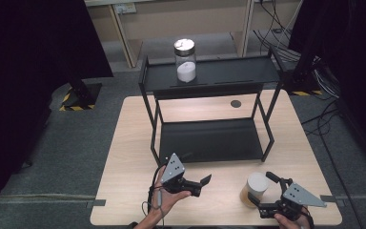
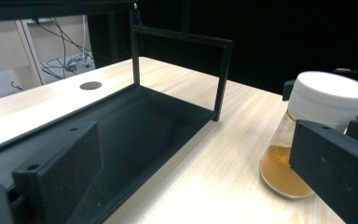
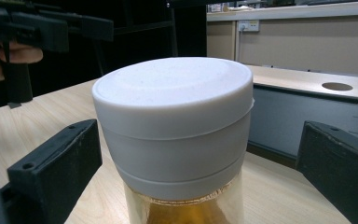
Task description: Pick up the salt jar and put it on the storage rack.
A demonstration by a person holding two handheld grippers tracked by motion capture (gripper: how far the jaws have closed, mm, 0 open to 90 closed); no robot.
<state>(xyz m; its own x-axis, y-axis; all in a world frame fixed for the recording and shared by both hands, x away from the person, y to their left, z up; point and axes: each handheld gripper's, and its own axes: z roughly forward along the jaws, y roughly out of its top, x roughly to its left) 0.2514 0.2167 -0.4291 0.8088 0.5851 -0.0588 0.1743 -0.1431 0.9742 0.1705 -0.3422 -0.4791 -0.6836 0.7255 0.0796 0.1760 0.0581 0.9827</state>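
A glass jar [image 1: 256, 187] with a white lid and amber-brown powder stands on the table near its front right. My right gripper [image 1: 263, 189] is open and straddles it; in the right gripper view the lid [image 3: 175, 112] sits between the two black fingers [image 3: 51, 168] with a gap on each side. My left gripper [image 1: 201, 185] is open and held in a hand to the left of that jar, with nothing between its fingers [image 2: 60, 172]. It faces the jar [image 2: 319, 130] and the rack's lower shelf [image 2: 135, 121].
A black two-tier rack [image 1: 209, 138] stands mid-table. On its top shelf is a second glass jar [image 1: 186, 61] with a metal lid and white powder. A round hole [image 1: 236, 103] marks the tabletop behind the rack. Cables lie on the floor at the far right.
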